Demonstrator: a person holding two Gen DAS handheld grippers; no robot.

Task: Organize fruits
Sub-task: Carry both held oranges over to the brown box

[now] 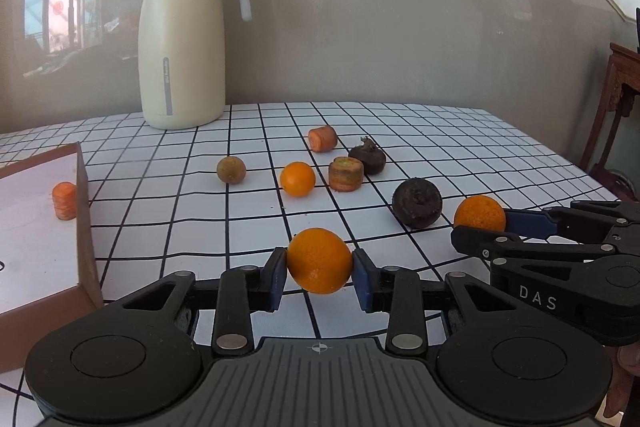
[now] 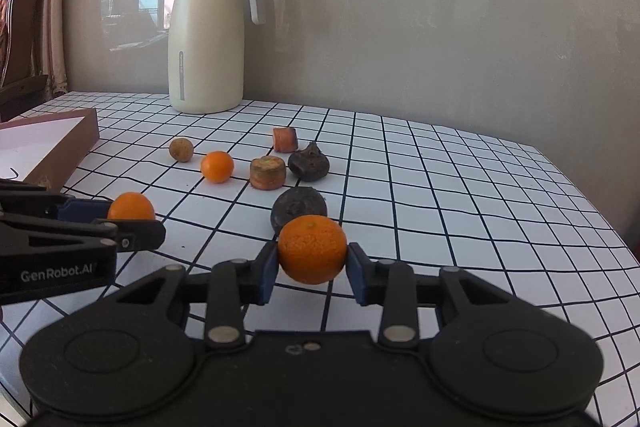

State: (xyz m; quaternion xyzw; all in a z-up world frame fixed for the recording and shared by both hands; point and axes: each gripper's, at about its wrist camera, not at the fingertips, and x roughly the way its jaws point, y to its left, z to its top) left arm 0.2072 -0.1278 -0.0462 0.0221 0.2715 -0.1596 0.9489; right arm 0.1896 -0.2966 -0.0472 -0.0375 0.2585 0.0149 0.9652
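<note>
My left gripper (image 1: 319, 277) is shut on an orange (image 1: 319, 261), held just above the checked tablecloth. My right gripper (image 2: 312, 265) is shut on a second orange (image 2: 312, 249); it also shows at the right of the left wrist view (image 1: 479, 214). A third small orange (image 1: 297, 179) lies further back, beside a brown kiwi (image 1: 231, 169). Two carrot chunks (image 1: 346, 173) (image 1: 322, 138) and two dark round fruits (image 1: 417, 202) (image 1: 368, 157) lie among them. A brown box (image 1: 86, 211) at left holds another carrot chunk (image 1: 64, 200).
A cream thermos jug (image 1: 182, 39) stands at the back of the table by the grey wall. The table's right edge (image 1: 580, 167) drops off near a wooden chair (image 1: 616, 99). Curtains and a chair (image 2: 28, 27) stand at far left.
</note>
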